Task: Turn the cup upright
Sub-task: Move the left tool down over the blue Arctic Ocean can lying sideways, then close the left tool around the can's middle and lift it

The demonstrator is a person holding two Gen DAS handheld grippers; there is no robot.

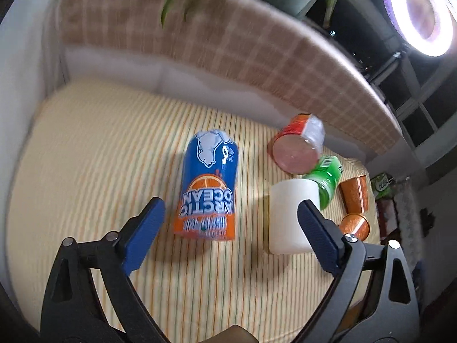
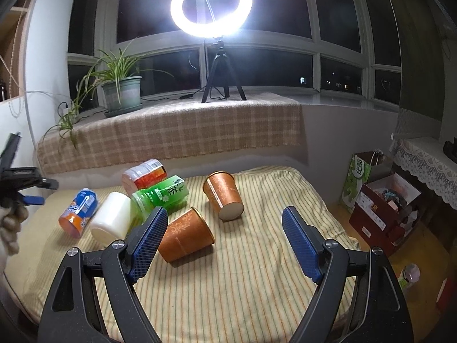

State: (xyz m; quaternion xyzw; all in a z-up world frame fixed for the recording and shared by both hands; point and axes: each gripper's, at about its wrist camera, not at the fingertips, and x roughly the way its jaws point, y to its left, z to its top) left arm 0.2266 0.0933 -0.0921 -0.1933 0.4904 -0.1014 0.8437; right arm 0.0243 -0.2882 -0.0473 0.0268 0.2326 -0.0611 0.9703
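Note:
Two orange-brown paper cups lie on their sides on the striped cloth. The near cup lies with its mouth toward the upper right, just beyond my right gripper's left finger. The far cup lies with its base toward me. My right gripper is open and empty above the cloth, in front of both cups. My left gripper is open and empty, with a blue and orange can lying between its fingers and further off. Both cups show small at the right in the left wrist view.
A white cylinder, a green tea bottle and a red-labelled bottle lie left of the cups. A ledge with a checked cloth, a potted plant and a ring light stands behind. Boxes stand at the right.

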